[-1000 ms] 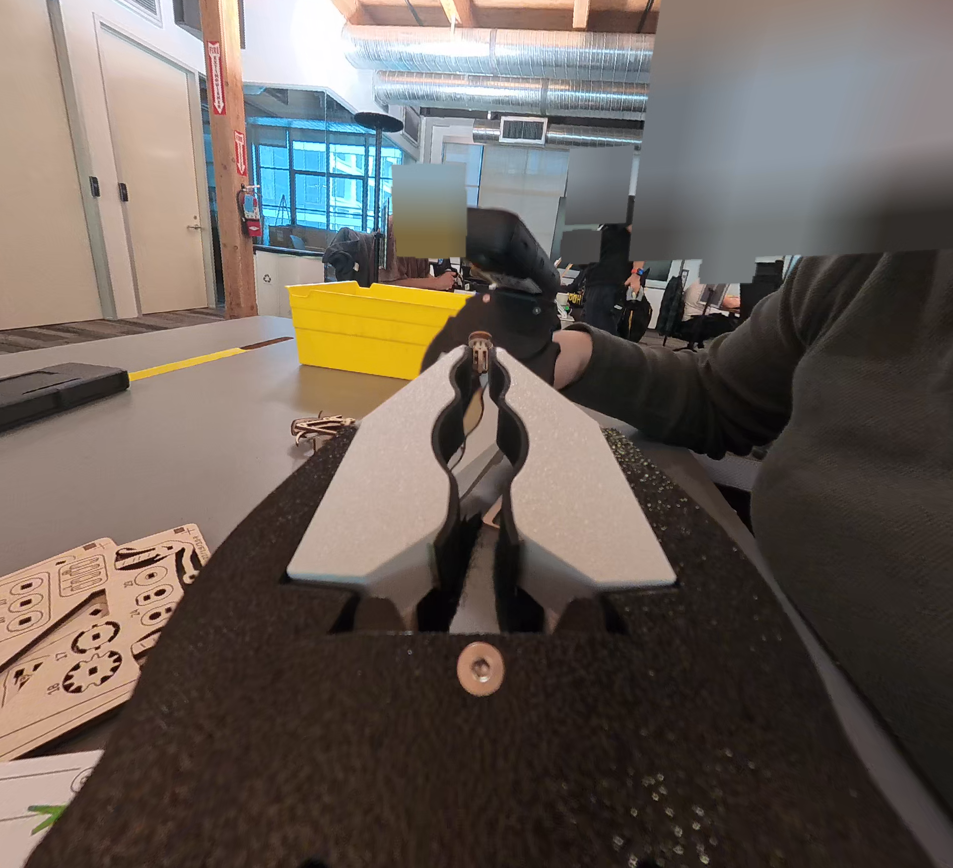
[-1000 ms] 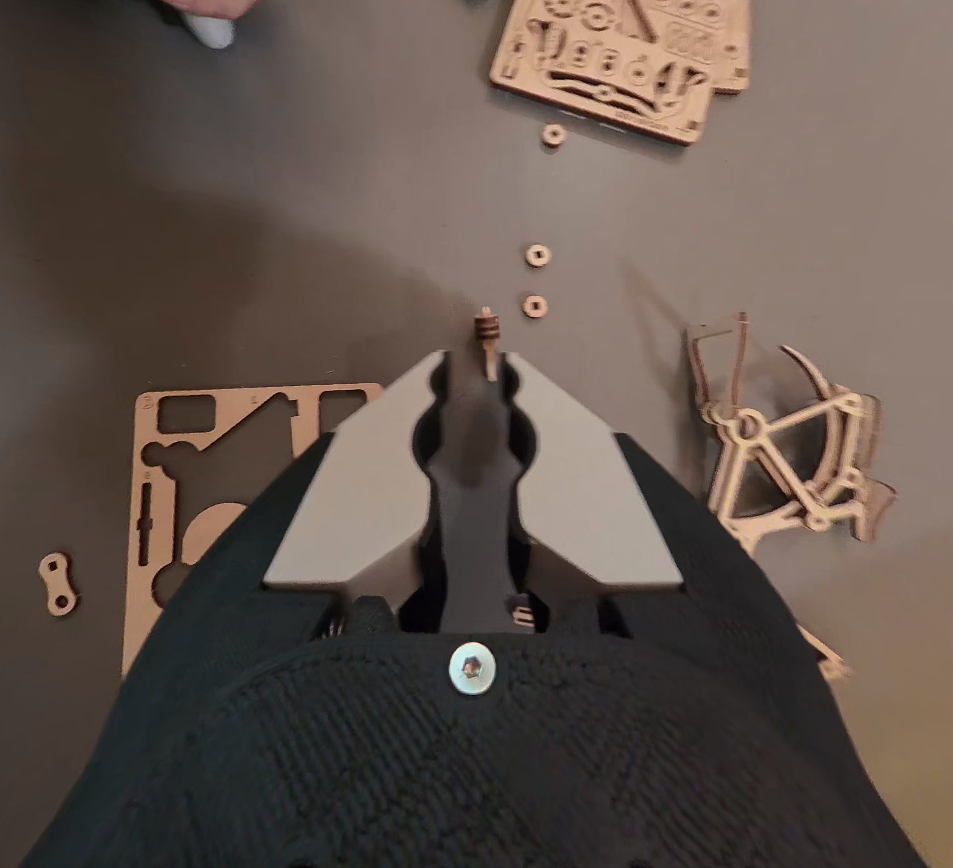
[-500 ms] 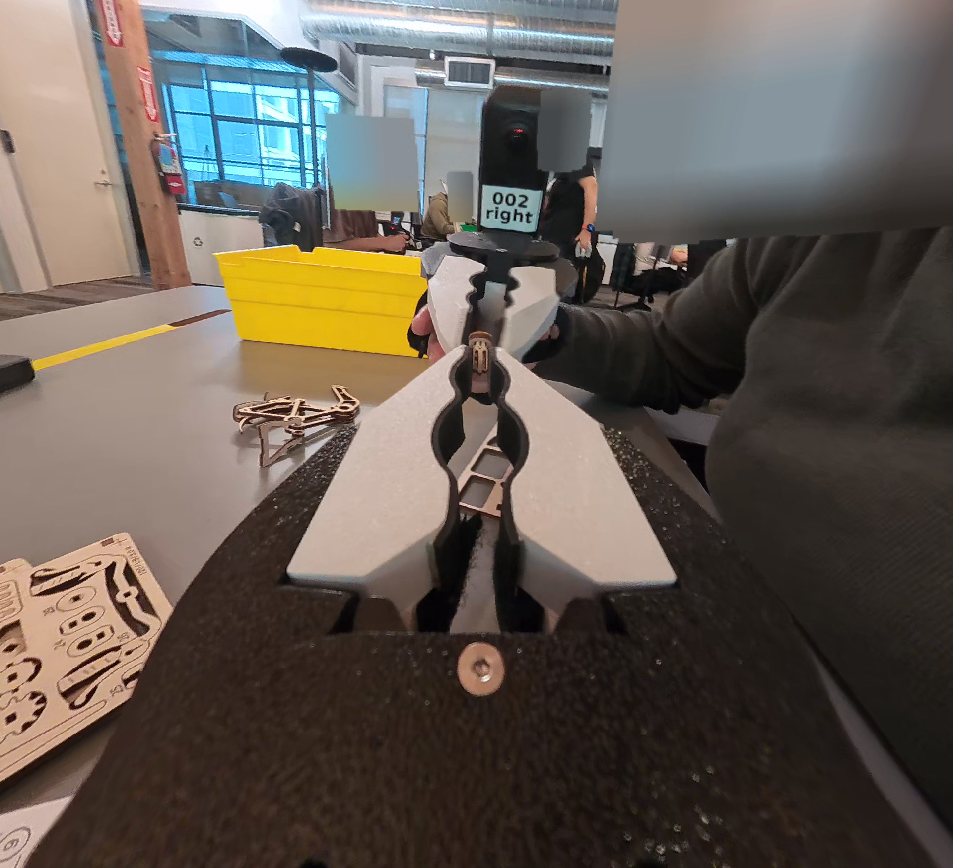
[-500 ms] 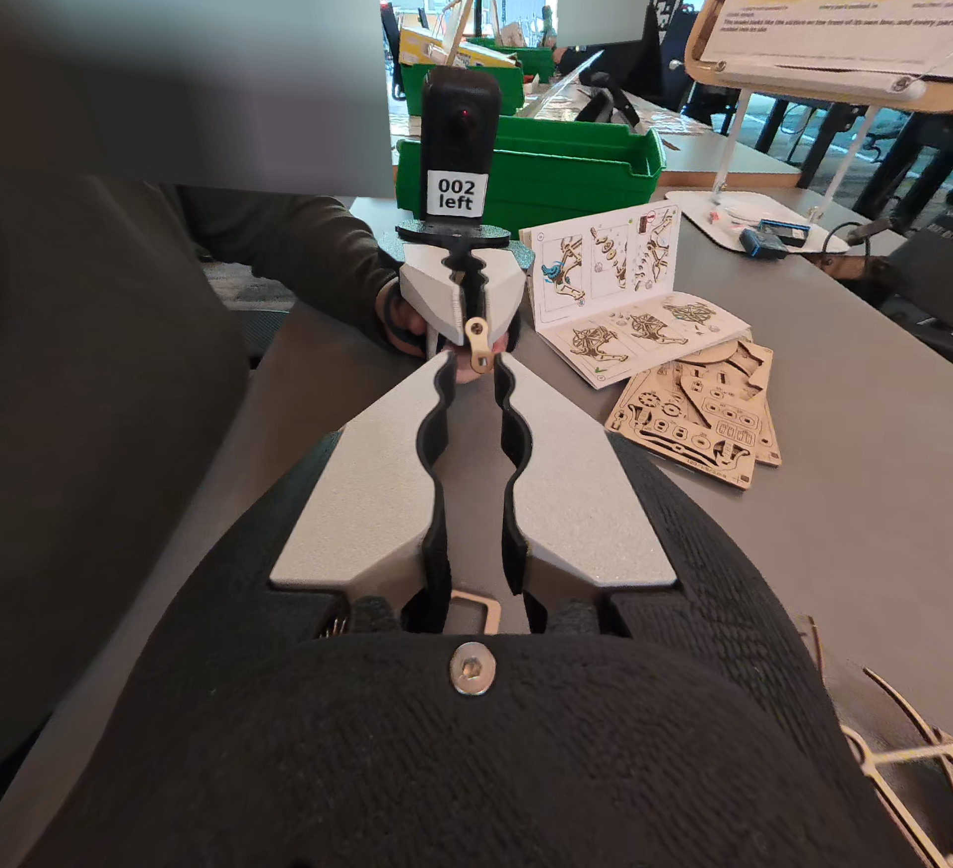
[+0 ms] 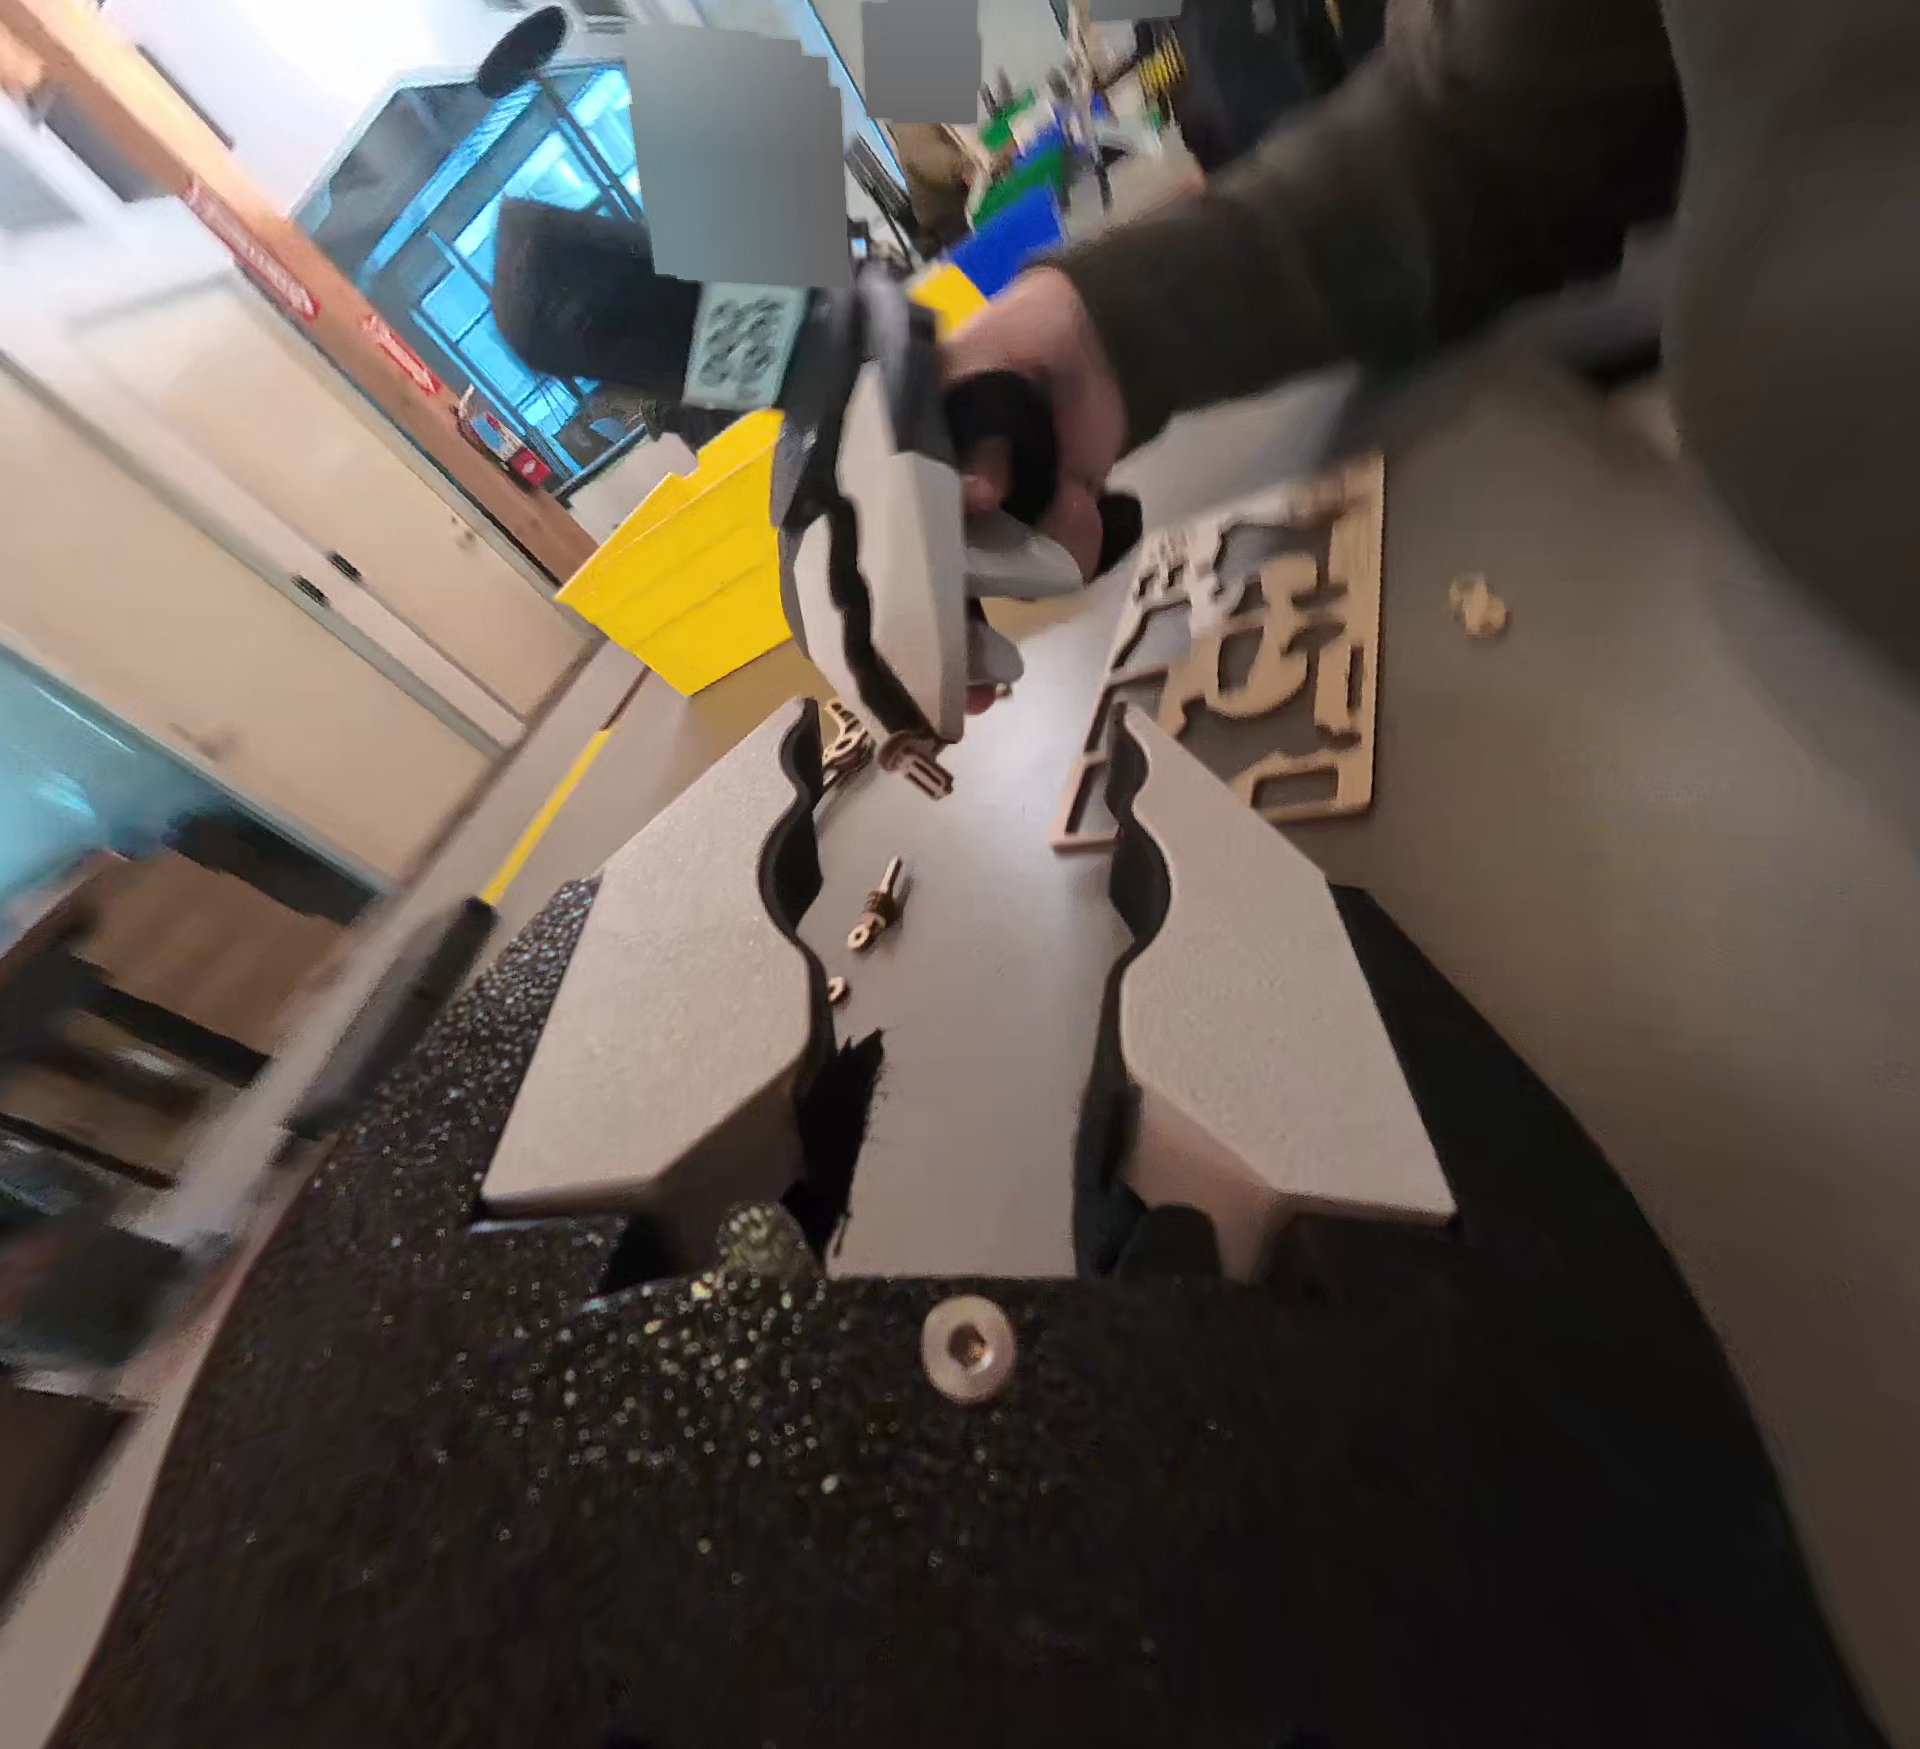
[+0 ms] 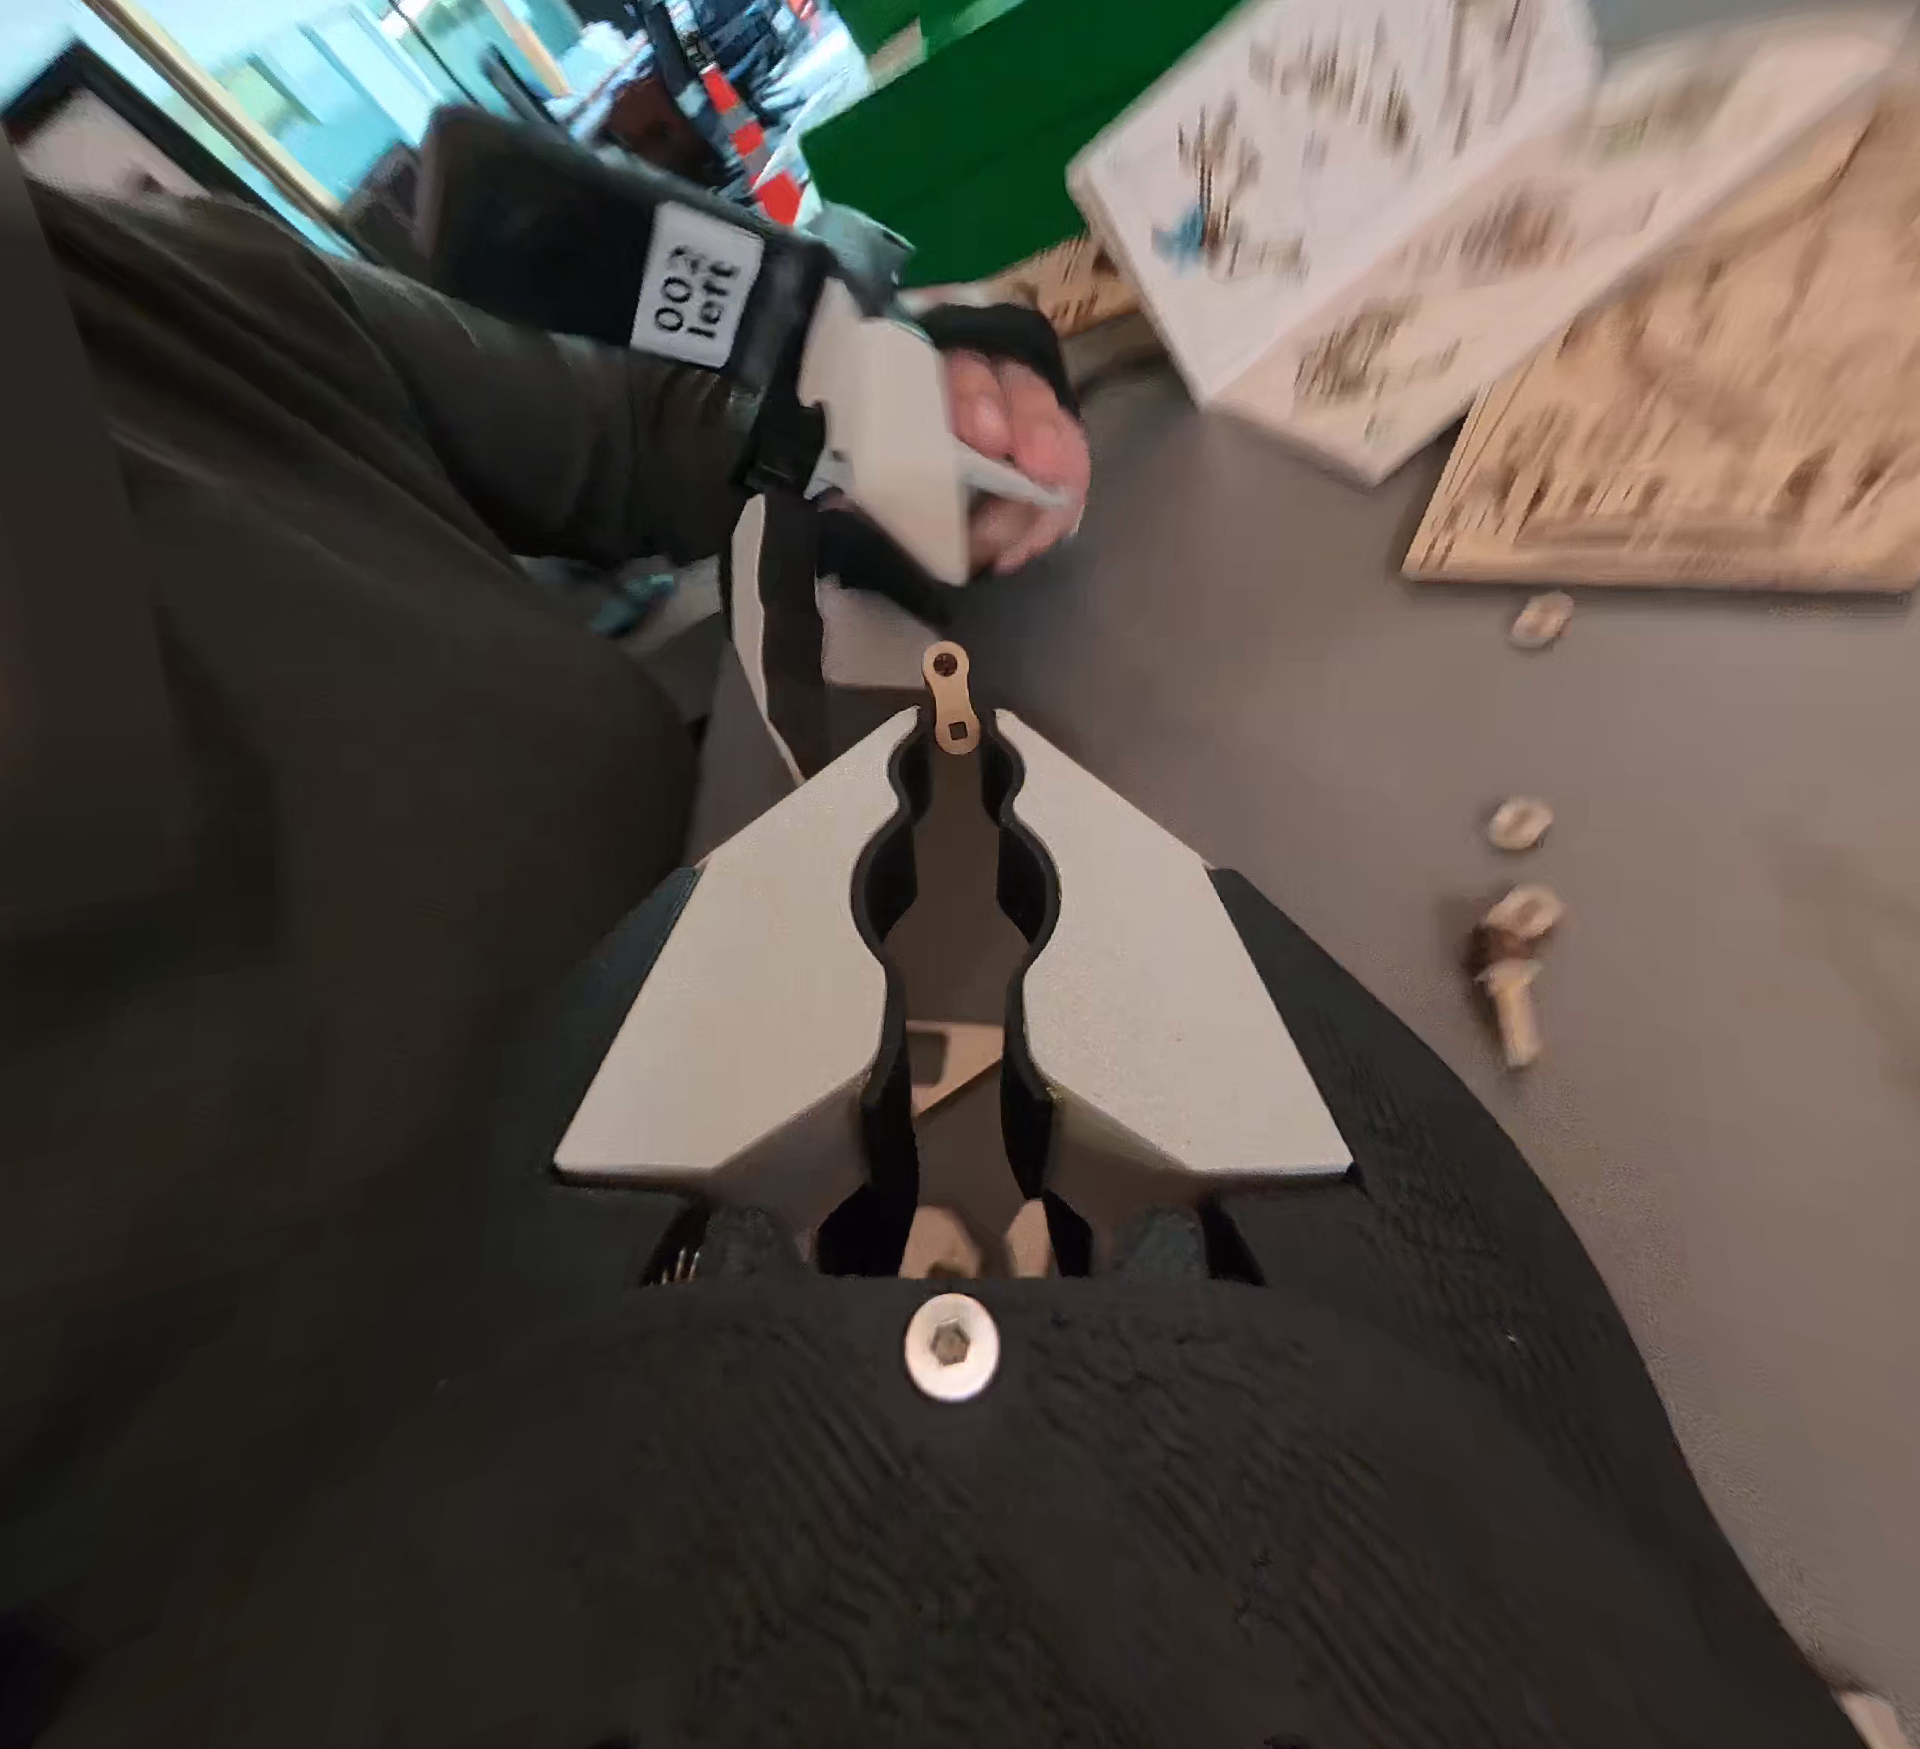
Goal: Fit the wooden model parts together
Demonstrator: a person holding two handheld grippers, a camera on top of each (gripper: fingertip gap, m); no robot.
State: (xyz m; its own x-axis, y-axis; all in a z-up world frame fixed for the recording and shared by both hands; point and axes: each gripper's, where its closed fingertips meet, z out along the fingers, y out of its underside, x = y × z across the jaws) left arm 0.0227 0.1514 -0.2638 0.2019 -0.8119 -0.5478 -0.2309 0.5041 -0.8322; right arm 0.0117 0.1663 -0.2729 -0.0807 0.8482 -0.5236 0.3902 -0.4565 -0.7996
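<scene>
The grey table (image 5: 1558, 920) carries everything, and both views are tilted and motion-blurred. Toward its far edge in the left wrist view stands a yellow plastic bin (image 5: 691, 577); in the right wrist view a green plastic bin (image 6: 997, 99) sits at the far side, with an open white instruction booklet (image 6: 1382, 172) in front of it and pale laser-cut plywood part sheets (image 6: 1683, 442) beside that. A punched-out plywood frame sheet (image 5: 1262, 671) lies flat near the person's side of the table.

The left gripper (image 5: 961, 754) has its grey fingers spread wide with nothing between them; a small wooden pin-shaped part (image 5: 878, 904) lies on the table below the gap.

The right gripper (image 6: 956, 723) has its fingers pressed together, pinching a small flat wooden link piece with a hole at each end (image 6: 951, 697) at the tips, raised above the table. A few tiny wooden washers (image 6: 1519, 824) lie scattered right of it.
</scene>
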